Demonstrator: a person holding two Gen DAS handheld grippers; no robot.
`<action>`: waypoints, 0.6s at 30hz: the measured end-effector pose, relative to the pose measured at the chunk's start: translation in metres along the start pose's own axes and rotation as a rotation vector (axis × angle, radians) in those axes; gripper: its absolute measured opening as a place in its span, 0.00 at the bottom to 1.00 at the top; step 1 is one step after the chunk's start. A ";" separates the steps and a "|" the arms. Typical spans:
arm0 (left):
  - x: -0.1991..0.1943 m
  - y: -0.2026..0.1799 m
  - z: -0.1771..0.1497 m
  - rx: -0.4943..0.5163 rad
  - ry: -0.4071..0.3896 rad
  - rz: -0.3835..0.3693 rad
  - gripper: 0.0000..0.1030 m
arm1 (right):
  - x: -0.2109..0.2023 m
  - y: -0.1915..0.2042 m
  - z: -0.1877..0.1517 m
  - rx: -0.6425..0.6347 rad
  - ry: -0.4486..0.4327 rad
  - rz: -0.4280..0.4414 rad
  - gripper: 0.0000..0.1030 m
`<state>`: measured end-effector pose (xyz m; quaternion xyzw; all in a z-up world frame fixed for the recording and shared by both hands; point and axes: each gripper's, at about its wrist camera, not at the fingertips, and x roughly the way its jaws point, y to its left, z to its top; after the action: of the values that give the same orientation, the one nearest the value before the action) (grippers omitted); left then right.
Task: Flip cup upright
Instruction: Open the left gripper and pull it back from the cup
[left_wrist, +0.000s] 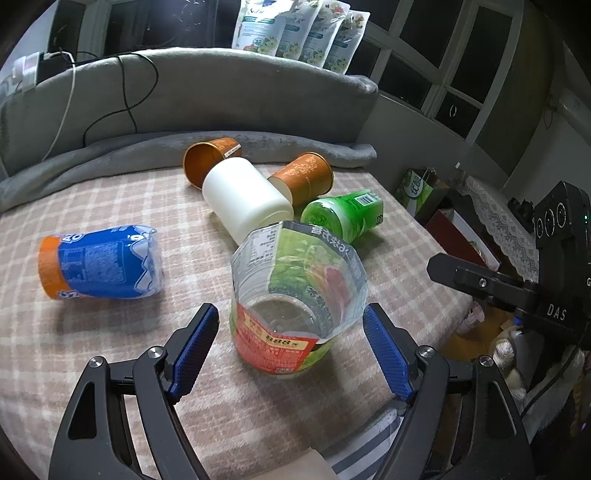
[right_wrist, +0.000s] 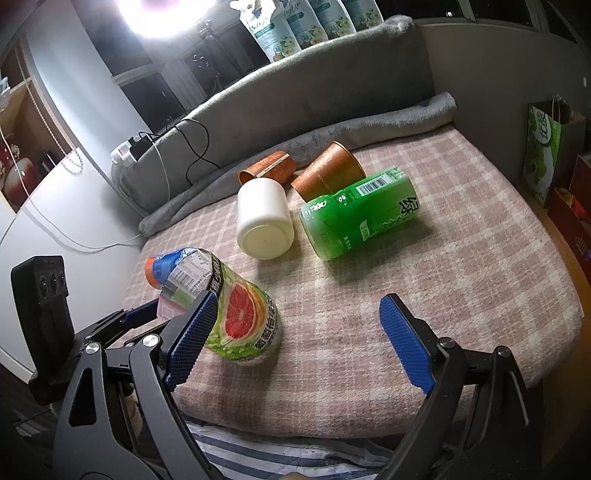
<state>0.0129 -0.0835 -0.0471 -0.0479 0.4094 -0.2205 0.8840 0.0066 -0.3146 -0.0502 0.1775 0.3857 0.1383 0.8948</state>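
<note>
Here the cut-down grapefruit-tea bottle cup (left_wrist: 295, 299) is seen standing mouth-up on the checked blanket (left_wrist: 110, 350), directly ahead of the left gripper (left_wrist: 291, 347) and between its blue pads (left_wrist: 195, 347), with a gap visible at each side. It is judged light, thin-walled and easily crushed, with a slick film label; a gentle hold low on the stiffer base would be advised. The left jaws are spread wide and nothing is held. The right gripper (right_wrist: 299, 343) is likewise wide open and empty, the cup just off its left finger.
</note>
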 end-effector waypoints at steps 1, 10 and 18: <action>-0.003 0.000 -0.002 0.001 -0.004 0.001 0.78 | -0.001 0.001 0.000 -0.007 -0.007 -0.006 0.89; -0.030 0.010 -0.013 0.004 -0.042 0.029 0.78 | -0.010 0.013 0.000 -0.076 -0.073 -0.072 0.89; -0.066 0.025 -0.014 -0.017 -0.209 0.167 0.78 | -0.015 0.032 -0.003 -0.192 -0.156 -0.182 0.91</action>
<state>-0.0264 -0.0313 -0.0167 -0.0438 0.3193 -0.1364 0.9368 -0.0088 -0.2910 -0.0294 0.0655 0.3145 0.0786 0.9437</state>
